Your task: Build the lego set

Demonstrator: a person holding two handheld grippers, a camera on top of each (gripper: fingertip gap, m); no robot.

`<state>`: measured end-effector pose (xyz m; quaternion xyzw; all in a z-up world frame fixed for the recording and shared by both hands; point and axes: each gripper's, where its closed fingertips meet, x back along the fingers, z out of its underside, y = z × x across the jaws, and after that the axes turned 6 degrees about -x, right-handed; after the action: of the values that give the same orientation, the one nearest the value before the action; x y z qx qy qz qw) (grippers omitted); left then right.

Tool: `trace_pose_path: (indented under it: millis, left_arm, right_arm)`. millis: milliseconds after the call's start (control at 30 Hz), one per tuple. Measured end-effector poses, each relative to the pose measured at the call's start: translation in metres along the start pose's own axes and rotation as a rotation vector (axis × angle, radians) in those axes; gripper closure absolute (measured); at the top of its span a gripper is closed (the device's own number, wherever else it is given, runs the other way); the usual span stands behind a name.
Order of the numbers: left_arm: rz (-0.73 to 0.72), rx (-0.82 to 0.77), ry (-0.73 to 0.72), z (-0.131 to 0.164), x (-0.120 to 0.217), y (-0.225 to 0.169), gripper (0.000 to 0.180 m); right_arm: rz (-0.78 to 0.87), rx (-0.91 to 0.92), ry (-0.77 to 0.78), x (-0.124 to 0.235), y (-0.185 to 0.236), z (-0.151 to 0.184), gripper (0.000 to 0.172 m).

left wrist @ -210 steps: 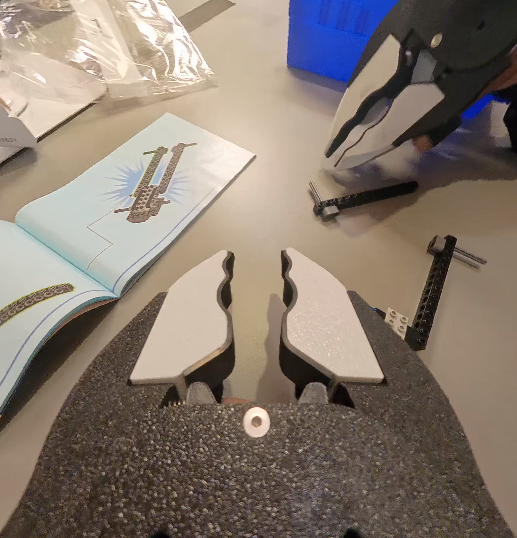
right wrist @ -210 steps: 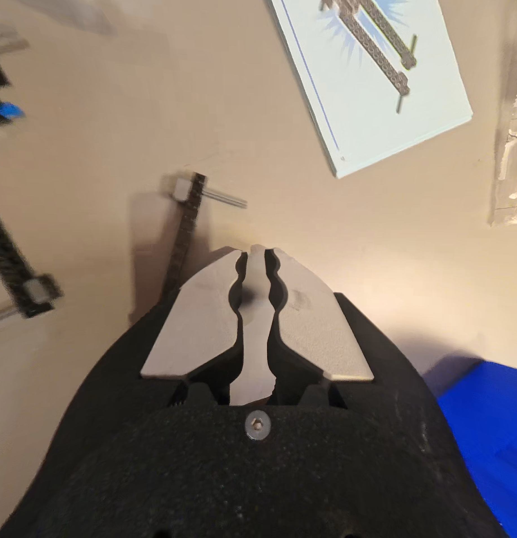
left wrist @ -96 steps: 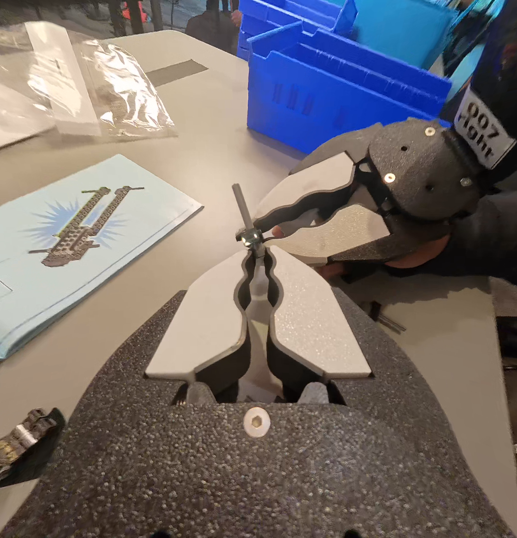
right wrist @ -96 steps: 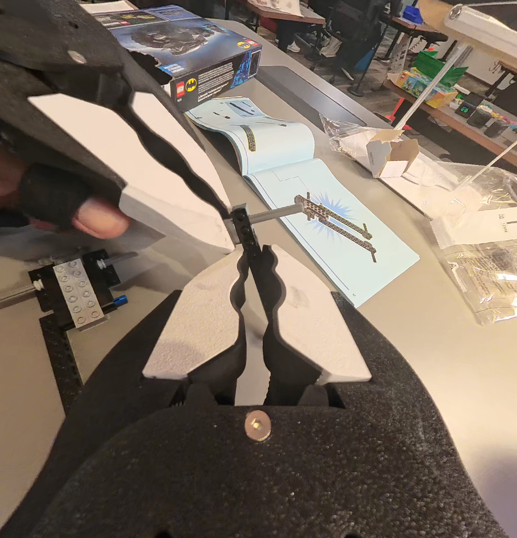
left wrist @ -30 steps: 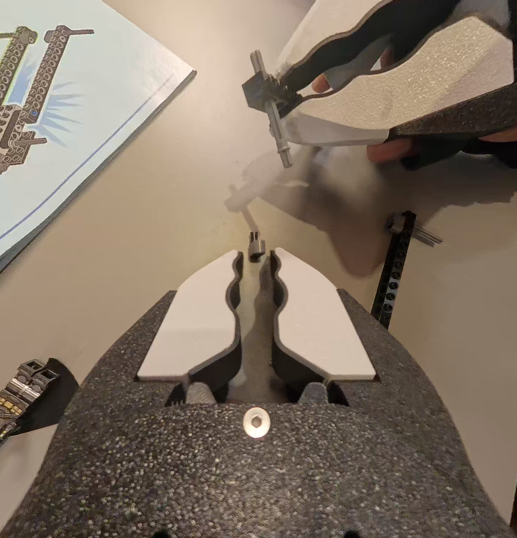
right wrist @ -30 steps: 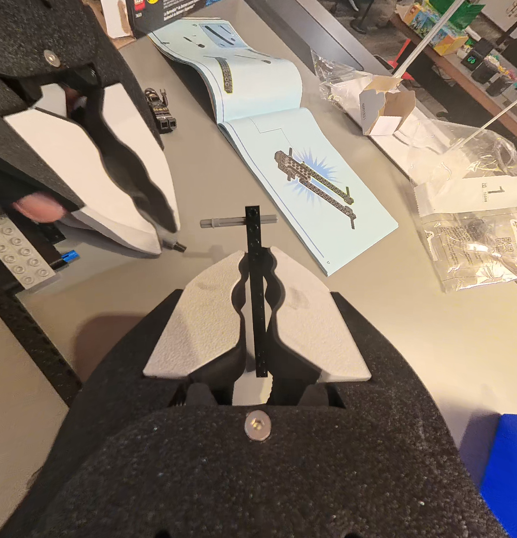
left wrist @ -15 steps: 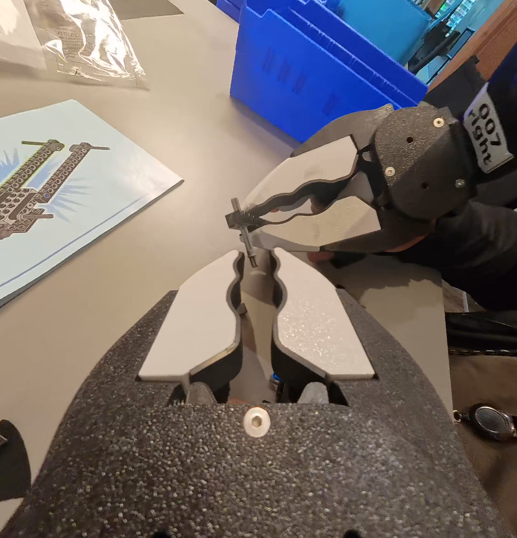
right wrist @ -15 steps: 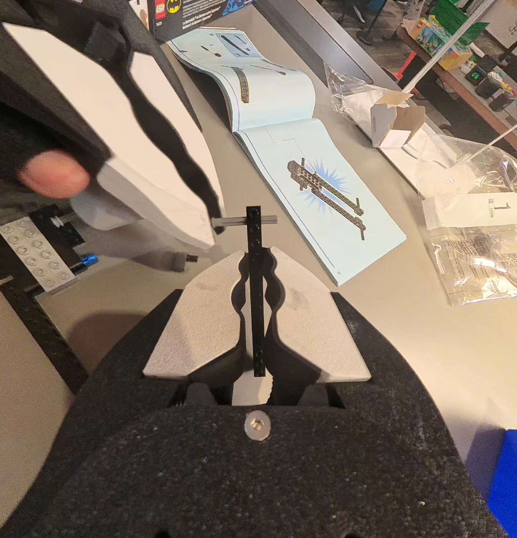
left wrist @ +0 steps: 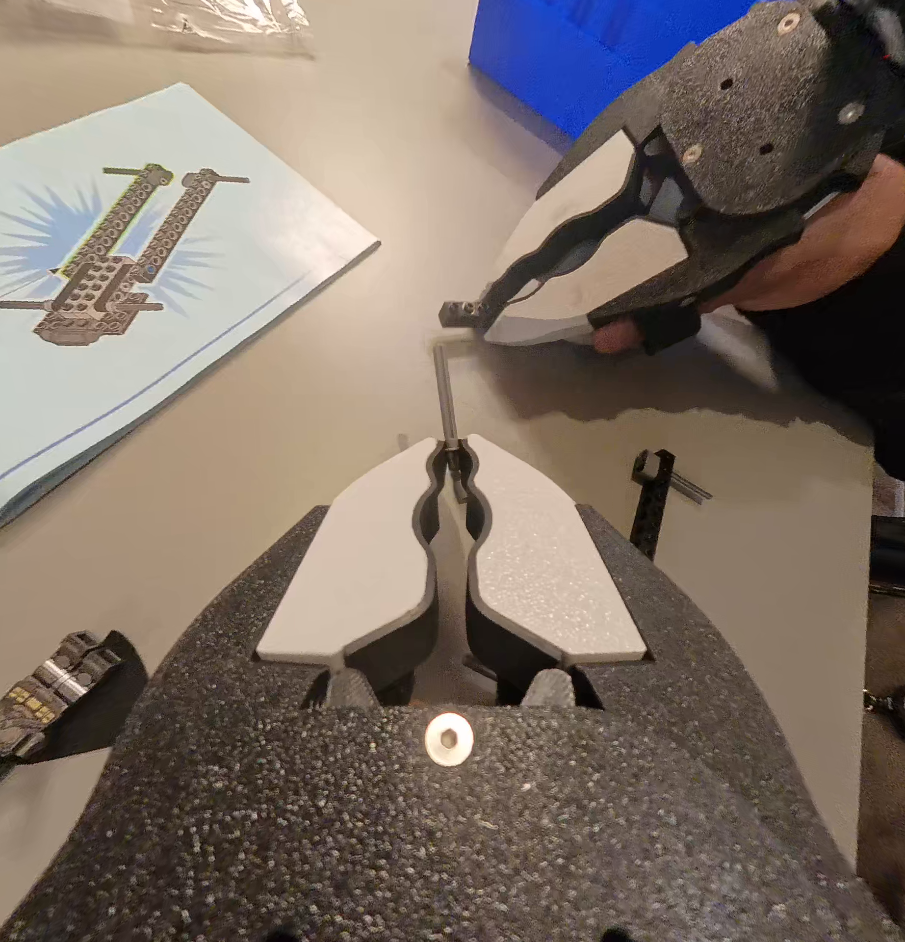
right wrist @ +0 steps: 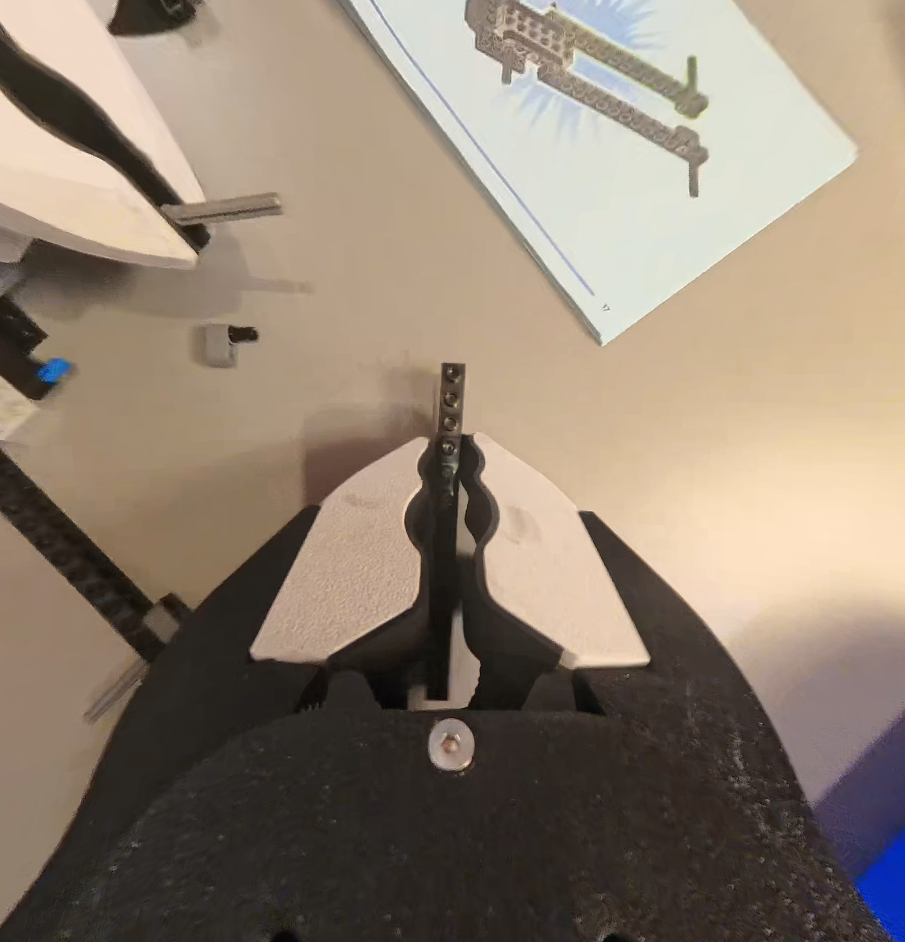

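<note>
The long grey plastic axle (left wrist: 446,395) is clamped by its end between the tips of the left gripper (left wrist: 453,442), projecting forward for clear access. The black perforated plastic beam (right wrist: 452,395) is clamped lengthwise in the right gripper (right wrist: 453,439), holes exposed. A small grey connector piece (right wrist: 221,346) lies loose on the beige table (right wrist: 695,459).

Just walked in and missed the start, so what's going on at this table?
A person is working with toy building pieces using two handheld grippers. The left gripper pinches a grey axle rod at its tip. The right gripper clamps a black holed beam. An open instruction booklet lies on the table, and a small grey connector lies loose nearby.
</note>
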<state>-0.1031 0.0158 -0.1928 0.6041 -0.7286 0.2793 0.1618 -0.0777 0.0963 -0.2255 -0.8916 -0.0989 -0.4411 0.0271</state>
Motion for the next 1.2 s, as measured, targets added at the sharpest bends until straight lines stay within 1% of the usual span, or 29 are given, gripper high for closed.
trace_pose_path:
  millis: [67, 100, 167, 200, 267, 300, 367, 433, 467, 500, 600, 633, 667, 733, 767, 833, 867, 900, 967, 1033, 1067, 1133, 1200]
  left_arm:
    - [-0.014, -0.005, -0.001, 0.000, 0.000, 0.003, 0.176]
    - [-0.020, -0.009, 0.004, 0.001, 0.001, 0.004, 0.176]
    - [-0.034, -0.018, 0.013, 0.003, 0.002, 0.007, 0.175]
    - [-0.035, -0.019, 0.011, 0.003, 0.003, 0.008, 0.175]
    - [-0.036, -0.015, 0.003, 0.004, 0.007, 0.010, 0.176]
    - [-0.037, -0.013, 0.001, 0.004, 0.009, 0.011, 0.176]
    - [-0.039, -0.008, -0.003, 0.004, 0.012, 0.013, 0.176]
    - [-0.036, -0.005, -0.006, 0.004, 0.013, 0.014, 0.175]
    - [-0.035, -0.005, -0.005, 0.004, 0.013, 0.014, 0.175]
    - [-0.035, -0.006, -0.004, 0.004, 0.013, 0.014, 0.175]
    - [-0.028, -0.011, 0.005, 0.005, 0.012, 0.012, 0.175]
    - [-0.028, -0.015, 0.006, 0.005, 0.012, 0.011, 0.175]
    - [-0.028, -0.018, 0.006, 0.005, 0.012, 0.011, 0.175]
    - [-0.026, -0.021, 0.001, 0.005, 0.013, 0.010, 0.175]
    - [-0.025, -0.022, -0.001, 0.004, 0.014, 0.010, 0.175]
    - [-0.025, -0.021, -0.004, 0.004, 0.015, 0.011, 0.175]
    - [-0.023, -0.018, -0.003, 0.004, 0.015, 0.011, 0.175]
    - [-0.023, -0.017, -0.002, 0.005, 0.015, 0.011, 0.175]
    - [-0.020, -0.021, 0.005, 0.006, 0.015, 0.011, 0.175]
    - [-0.011, -0.026, 0.017, 0.008, 0.015, 0.009, 0.175]
    - [-0.011, -0.026, 0.023, 0.009, 0.016, 0.009, 0.175]
    - [-0.012, -0.025, 0.023, 0.009, 0.016, 0.009, 0.175]
    - [-0.009, -0.018, 0.023, 0.009, 0.016, 0.010, 0.175]
  right_arm:
    - [-0.018, -0.025, 0.031, 0.001, -0.001, 0.002, 0.162]
    - [-0.018, -0.028, 0.038, 0.001, -0.003, 0.002, 0.159]
    - [0.017, -0.023, 0.051, 0.005, -0.009, 0.005, 0.145]
    - [0.036, -0.023, 0.048, 0.010, -0.013, 0.006, 0.144]
    - [0.055, -0.029, 0.028, 0.023, -0.016, 0.007, 0.145]
    - [0.063, -0.029, 0.031, 0.029, -0.017, 0.012, 0.149]
    - [0.053, -0.027, 0.073, 0.036, -0.014, 0.026, 0.152]
    - [-0.023, -0.011, 0.094, 0.038, 0.002, 0.036, 0.155]
    - [-0.069, -0.009, 0.083, 0.037, 0.013, 0.037, 0.161]
    - [-0.121, -0.007, 0.073, 0.037, 0.026, 0.036, 0.162]
    - [-0.306, -0.002, 0.028, 0.038, 0.067, 0.029, 0.161]
    - [-0.365, -0.011, 0.002, 0.041, 0.077, 0.024, 0.160]
    - [-0.390, -0.019, -0.025, 0.043, 0.080, 0.018, 0.159]
    - [-0.357, 0.019, -0.085, 0.046, 0.072, 0.010, 0.160]
    - [-0.305, 0.073, -0.105, 0.046, 0.064, 0.009, 0.160]
    - [-0.118, 0.235, -0.130, 0.046, 0.039, 0.009, 0.163]
    - [-0.040, 0.286, -0.110, 0.045, 0.028, 0.013, 0.163]
    - [-0.009, 0.295, -0.066, 0.044, 0.022, 0.020, 0.162]
    - [-0.030, 0.272, 0.012, 0.042, 0.022, 0.033, 0.158]
    - [-0.052, 0.271, 0.083, 0.041, 0.026, 0.048, 0.158]
    - [-0.053, 0.280, 0.104, 0.041, 0.027, 0.054, 0.162]
    - [-0.074, 0.301, 0.109, 0.042, 0.037, 0.057, 0.162]
    - [-0.068, 0.315, 0.101, 0.041, 0.043, 0.055, 0.157]
